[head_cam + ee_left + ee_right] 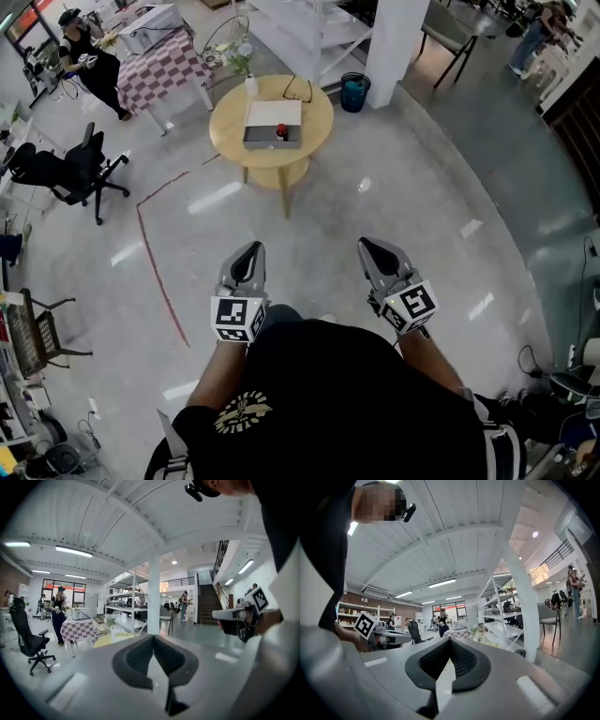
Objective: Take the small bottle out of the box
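Small red-topped bottle (280, 131) sits in shallow grey-and-white box (272, 120) on round pale wooden table (317, 122), upper centre of head view. Our left gripper (249, 255) and right gripper (373, 251) at lower centre, each with jaws together, nothing between. We judge: table well apart, so grippers held closed, aimed toward it for approach.

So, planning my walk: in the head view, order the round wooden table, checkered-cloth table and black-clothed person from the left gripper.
1. Round wooden table, ahead of left gripper.
2. Checkered-cloth table, farther left.
3. Black-clothed person, top-left corner.
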`<action>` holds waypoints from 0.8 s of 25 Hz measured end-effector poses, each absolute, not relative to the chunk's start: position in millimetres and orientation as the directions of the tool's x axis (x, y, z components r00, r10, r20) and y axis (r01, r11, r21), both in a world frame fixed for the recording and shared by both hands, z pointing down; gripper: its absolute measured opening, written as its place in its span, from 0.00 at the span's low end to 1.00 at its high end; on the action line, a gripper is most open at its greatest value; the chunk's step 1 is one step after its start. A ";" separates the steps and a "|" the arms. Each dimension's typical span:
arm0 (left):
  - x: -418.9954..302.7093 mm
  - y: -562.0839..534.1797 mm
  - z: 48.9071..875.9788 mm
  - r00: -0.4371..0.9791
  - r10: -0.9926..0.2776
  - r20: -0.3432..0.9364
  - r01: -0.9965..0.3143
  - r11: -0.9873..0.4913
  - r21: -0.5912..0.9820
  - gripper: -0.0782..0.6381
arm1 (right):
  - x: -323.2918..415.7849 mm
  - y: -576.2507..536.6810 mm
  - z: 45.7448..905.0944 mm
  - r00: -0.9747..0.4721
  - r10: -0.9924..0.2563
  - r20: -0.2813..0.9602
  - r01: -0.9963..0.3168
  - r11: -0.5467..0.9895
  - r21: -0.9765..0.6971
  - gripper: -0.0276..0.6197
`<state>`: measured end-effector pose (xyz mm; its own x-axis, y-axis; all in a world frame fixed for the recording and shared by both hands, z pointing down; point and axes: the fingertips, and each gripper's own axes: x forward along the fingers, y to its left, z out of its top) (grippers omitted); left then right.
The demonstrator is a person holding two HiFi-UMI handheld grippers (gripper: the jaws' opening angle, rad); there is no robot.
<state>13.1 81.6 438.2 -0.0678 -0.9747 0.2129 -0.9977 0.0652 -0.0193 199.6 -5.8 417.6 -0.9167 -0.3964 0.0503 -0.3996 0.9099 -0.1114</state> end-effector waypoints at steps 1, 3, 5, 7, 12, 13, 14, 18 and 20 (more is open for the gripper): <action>17.5 80.2 440.5 -0.066 -0.973 0.222 -0.998 0.063 -0.020 0.11 | 201.9 -8.8 419.5 -0.917 -0.396 0.050 -0.399 0.908 -0.124 0.05; 24.9 80.0 441.9 -0.063 -0.970 0.237 -0.998 0.057 -0.031 0.11 | 207.5 -13.0 421.7 -0.917 -0.396 0.053 -0.400 0.905 -0.149 0.05; 26.4 78.9 441.0 -0.065 -0.968 0.242 -0.997 0.057 -0.042 0.11 | 211.0 -18.3 424.0 -0.916 -0.397 0.056 -0.401 0.901 -0.163 0.05; 23.8 75.5 442.9 -0.072 -0.966 0.247 -0.997 0.063 -0.044 0.11 | 209.0 -24.3 427.3 -0.916 -0.397 0.055 -0.401 0.898 -0.181 0.05; 25.6 69.1 461.8 -0.045 -0.958 0.284 -0.999 0.035 -0.042 0.11 | 189.4 -19.1 435.7 -0.930 -0.364 0.057 -0.368 0.912 -0.179 0.05; 24.4 66.8 462.7 -0.040 -0.957 0.287 -0.999 0.030 -0.040 0.11 | 186.7 -20.4 437.1 -0.929 -0.365 0.060 -0.370 0.911 -0.183 0.05; 21.4 64.0 462.0 -0.036 -0.957 0.287 -0.999 0.026 -0.038 0.11 | 184.3 -23.6 437.9 -0.926 -0.371 0.065 -0.376 0.907 -0.188 0.05; -8.6 52.2 455.5 -0.038 -0.961 0.272 -0.999 0.030 -0.036 0.11 | 168.4 -45.8 434.7 -0.911 -0.407 0.068 -0.413 0.892 -0.183 0.05; -29.1 44.3 455.3 -0.042 -0.963 0.267 -0.999 0.034 -0.035 0.11 | 155.5 -58.1 430.0 -0.902 -0.427 0.058 -0.430 0.886 -0.173 0.05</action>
<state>-29.1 44.3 455.3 -0.0422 -0.9626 0.2675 -0.9988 0.0339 -0.0352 155.5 -58.1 430.0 -0.9024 -0.4270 0.0582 -0.4303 0.8859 -0.1730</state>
